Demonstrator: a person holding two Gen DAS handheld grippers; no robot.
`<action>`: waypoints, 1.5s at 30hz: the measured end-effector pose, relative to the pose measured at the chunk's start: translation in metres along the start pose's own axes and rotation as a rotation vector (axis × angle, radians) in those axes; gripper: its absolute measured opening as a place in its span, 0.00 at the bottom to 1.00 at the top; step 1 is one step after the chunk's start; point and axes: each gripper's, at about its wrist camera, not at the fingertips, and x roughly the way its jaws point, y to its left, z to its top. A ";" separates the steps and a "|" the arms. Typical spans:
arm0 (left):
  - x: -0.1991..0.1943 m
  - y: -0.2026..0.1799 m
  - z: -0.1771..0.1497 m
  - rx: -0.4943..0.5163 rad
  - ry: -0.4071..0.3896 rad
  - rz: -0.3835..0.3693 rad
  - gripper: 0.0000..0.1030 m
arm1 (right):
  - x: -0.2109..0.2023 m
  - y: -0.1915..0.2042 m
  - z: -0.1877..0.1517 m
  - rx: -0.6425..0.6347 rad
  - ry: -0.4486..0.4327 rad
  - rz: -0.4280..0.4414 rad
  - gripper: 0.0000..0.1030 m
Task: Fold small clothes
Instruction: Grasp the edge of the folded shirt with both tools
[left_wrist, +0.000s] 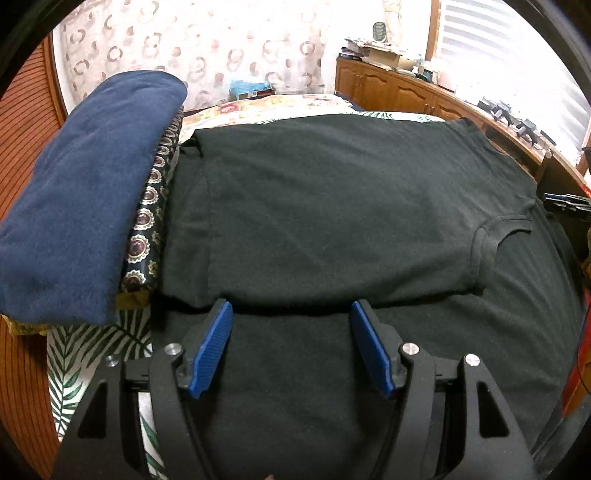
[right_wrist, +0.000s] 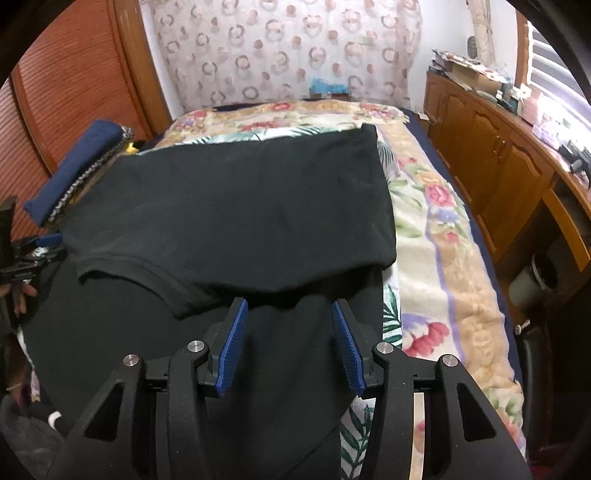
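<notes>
Shirt (left_wrist: 332, 206), black tee, lies flat on the bed (right_wrist: 443, 258), partly folded: upper layer doubled over a lower layer, collar (left_wrist: 487, 236) twd the right side in my left view. Long axis runs left-right across the bed, parallel to the near edge, so both my tools face its long folded edge square-on.

Left gripper (left_wrist: 291, 314) is parted, blue pads w/ nothing pinched btwn them, tips just at the fold line of the upper layer; whether they touch the cloth I can't tell. Right gripper (right_wrist: 288, 310) also parted, empty, tips right by the sleeve/hem edge near the shirt's right end. Each hand is abt equally near its own end, left near the body end, right near the sleeve end.

Folded stack (left_wrist: 85, 192), navy piece on top of a patterned one, sits at the left edge of the bed, just beside the shirt.

Hard to read: black on black hides the layer edges; nearest part of the shirt is cut off under my gripper bodies.
</notes>
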 end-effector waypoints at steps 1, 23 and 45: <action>0.000 -0.001 0.000 0.002 -0.003 -0.001 0.66 | 0.001 -0.001 0.002 0.014 -0.008 0.003 0.47; -0.002 0.005 0.001 -0.090 -0.022 -0.056 0.85 | 0.034 -0.012 0.008 0.085 -0.050 -0.096 0.47; -0.001 0.034 0.000 -0.261 -0.049 -0.037 0.58 | 0.034 -0.012 0.007 0.079 -0.050 -0.103 0.48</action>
